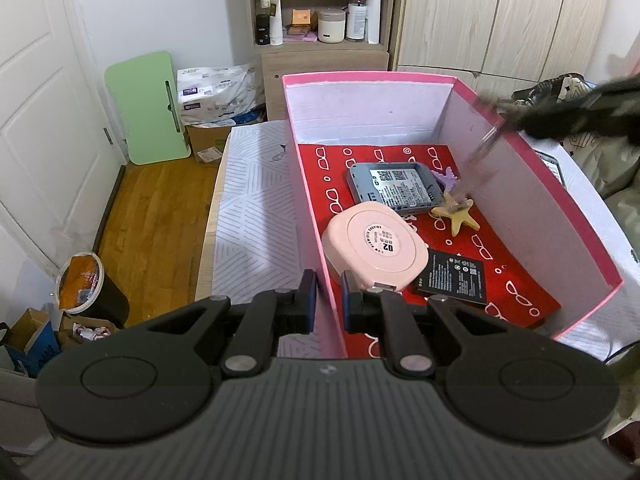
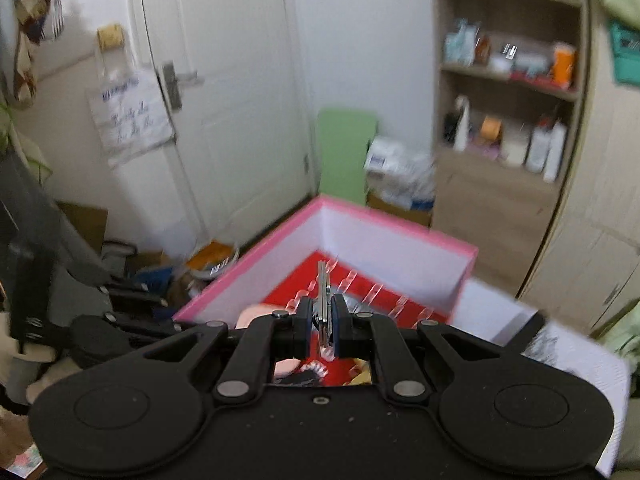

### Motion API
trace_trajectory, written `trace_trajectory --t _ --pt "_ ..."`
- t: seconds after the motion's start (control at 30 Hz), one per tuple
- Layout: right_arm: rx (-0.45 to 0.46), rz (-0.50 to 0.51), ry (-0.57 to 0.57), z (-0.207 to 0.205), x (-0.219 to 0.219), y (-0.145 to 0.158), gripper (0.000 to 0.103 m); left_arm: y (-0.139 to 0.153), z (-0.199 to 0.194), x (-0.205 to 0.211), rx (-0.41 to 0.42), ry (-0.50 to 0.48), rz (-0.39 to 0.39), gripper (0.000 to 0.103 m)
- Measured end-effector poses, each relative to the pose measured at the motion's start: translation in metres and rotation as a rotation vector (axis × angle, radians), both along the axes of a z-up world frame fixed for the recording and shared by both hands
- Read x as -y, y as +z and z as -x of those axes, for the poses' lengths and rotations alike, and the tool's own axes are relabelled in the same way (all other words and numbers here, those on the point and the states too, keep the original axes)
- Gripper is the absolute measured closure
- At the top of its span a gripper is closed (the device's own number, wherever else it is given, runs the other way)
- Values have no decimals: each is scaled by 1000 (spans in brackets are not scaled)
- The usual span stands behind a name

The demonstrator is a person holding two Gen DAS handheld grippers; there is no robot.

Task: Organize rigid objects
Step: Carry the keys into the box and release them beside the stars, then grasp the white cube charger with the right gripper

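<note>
Fingers first: my right gripper (image 2: 321, 322) is clenched on a thin metal tool (image 2: 323, 300), poised over the pink box (image 1: 532, 148). My left gripper (image 1: 329, 300) pinches the box's near wall, one finger either side. Inside, on red patterned lining (image 1: 516, 288): pink round case (image 1: 376, 248), grey device (image 1: 394, 188), black battery (image 1: 452, 280), yellow starfish (image 1: 458, 216). Box sits on white patterned tabletop (image 1: 252, 208); wooden floor (image 1: 160, 216), white door (image 1: 44, 120), shelf unit (image 1: 320, 12) beyond
</note>
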State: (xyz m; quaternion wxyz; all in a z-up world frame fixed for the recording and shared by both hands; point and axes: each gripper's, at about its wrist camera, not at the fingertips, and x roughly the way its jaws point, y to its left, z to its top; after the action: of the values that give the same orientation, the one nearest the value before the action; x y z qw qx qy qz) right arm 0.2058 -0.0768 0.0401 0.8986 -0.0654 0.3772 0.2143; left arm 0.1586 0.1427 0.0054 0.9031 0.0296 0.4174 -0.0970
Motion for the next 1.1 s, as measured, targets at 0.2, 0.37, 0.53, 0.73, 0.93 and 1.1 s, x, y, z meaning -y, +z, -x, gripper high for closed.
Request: trace_trajectory --t 0.2,0.37,0.53,0.73,0.93,1.1 --pt "-124 66 -15 -26 -15 -53 91 0 -2 0 -2 -5 -1 92" --pt "-132 82 -63 -37 -12 -66 80 -1 -1 0 -2 -6 0 92" --pt "-91 -27 -89 -23 13 -34 72 -1 -2 -1 -5 -7 -2 92" --pt "-48 -48 -150 24 54 -4 65 -1 -3 -1 -4 -5 -2 92" --pt "-37 -15 -287 52 111 1 64 -1 -2 1 -4 -4 -8 92" --pt "-95 6 -346 53 149 -20 63 0 -3 1 -8 -5 -15 92"
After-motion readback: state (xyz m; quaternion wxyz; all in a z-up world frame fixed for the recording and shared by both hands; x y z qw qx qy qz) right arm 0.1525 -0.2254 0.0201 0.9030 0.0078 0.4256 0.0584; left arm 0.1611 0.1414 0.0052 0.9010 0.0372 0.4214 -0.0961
